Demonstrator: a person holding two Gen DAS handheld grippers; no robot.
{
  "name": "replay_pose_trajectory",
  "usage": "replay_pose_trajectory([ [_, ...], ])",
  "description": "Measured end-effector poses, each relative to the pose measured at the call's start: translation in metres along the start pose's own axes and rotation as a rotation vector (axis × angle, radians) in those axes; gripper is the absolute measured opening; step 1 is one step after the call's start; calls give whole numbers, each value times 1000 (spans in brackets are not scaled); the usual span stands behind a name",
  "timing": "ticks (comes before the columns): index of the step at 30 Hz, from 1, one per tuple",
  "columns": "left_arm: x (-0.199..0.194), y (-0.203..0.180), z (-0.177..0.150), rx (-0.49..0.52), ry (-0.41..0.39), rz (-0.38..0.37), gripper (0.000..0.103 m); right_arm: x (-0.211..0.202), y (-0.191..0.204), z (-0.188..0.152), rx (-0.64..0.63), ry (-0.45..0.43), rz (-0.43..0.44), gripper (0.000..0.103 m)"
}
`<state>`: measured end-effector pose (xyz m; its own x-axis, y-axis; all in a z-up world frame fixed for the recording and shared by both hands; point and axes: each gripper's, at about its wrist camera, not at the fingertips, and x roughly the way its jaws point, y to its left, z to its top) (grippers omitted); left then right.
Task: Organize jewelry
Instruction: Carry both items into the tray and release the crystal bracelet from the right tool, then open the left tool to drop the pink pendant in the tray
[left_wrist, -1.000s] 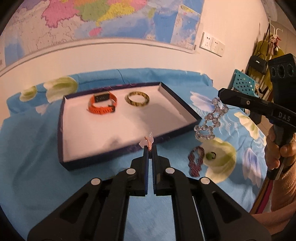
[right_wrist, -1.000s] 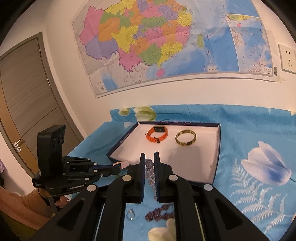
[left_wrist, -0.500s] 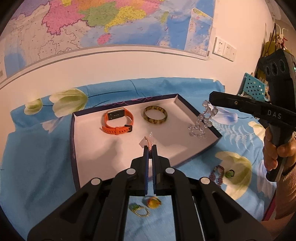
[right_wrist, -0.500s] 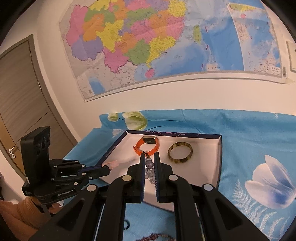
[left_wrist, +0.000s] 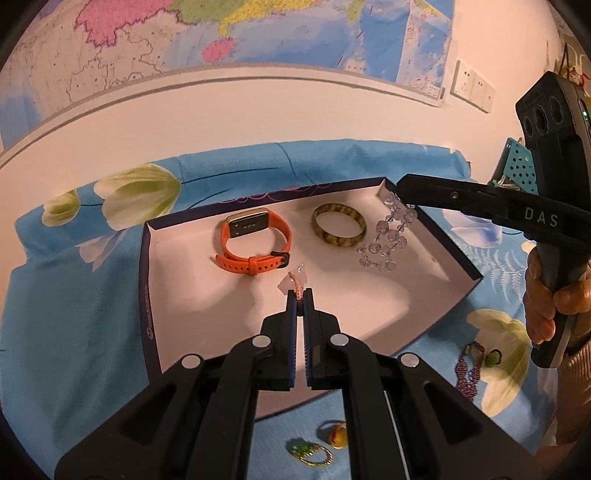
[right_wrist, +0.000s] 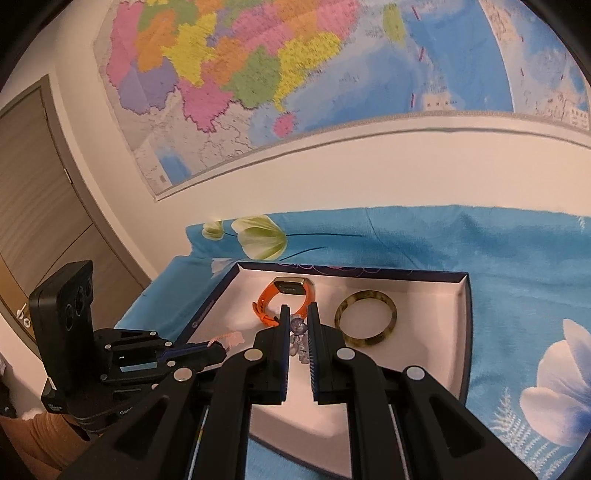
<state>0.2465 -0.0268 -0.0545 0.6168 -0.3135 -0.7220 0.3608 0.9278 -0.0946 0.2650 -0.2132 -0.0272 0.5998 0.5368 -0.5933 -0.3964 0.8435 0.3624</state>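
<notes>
A shallow white tray (left_wrist: 454, 258) with a dark rim lies on a blue bedspread (left_wrist: 74, 295) printed with pale flowers. Inside the tray, toward its far side, an orange watch (left_wrist: 255, 240) sits beside a mottled brown bangle (left_wrist: 339, 229), the two near each other but apart. The left gripper (left_wrist: 300, 291) hangs over the middle of the tray, its fingers pinched together on a small pink charm (left_wrist: 294, 279) that sticks out past the tips. The right gripper (left_wrist: 400, 192) reaches in over the tray's far right corner, clamped on a clear bead bracelet (left_wrist: 386, 240) that dangles just beside the bangle. A hand (left_wrist: 546, 302) grips its handle. On the bedspread outside the tray lie a purple bead strand (left_wrist: 467, 363), a green ring (left_wrist: 493, 357), and two small trinkets (left_wrist: 321, 445) near the tray's front edge. A colourful map (right_wrist: 295, 74) covers the wall behind.
</notes>
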Motion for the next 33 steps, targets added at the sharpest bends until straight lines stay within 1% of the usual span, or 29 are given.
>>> replay_pose_trajectory([
  [6, 15, 7, 1, -10, 40, 1, 4, 17, -10, 0, 27, 29, -10, 8],
  [16, 32, 10, 1, -13, 76, 18, 4, 27, -24, -1, 35, 56, -71, 8],
  [22, 42, 10, 1, -11, 103, 29, 4, 36, -29, -4, 40, 80, -87, 8],
  [26, 46, 12, 1, -16, 112, 26, 4, 38, -33, -7, 49, 92, -97, 10],
  [33, 49, 13, 0, -23, 119, 19, 6, 34, -35, -10, 56, 83, -118, 10],
])
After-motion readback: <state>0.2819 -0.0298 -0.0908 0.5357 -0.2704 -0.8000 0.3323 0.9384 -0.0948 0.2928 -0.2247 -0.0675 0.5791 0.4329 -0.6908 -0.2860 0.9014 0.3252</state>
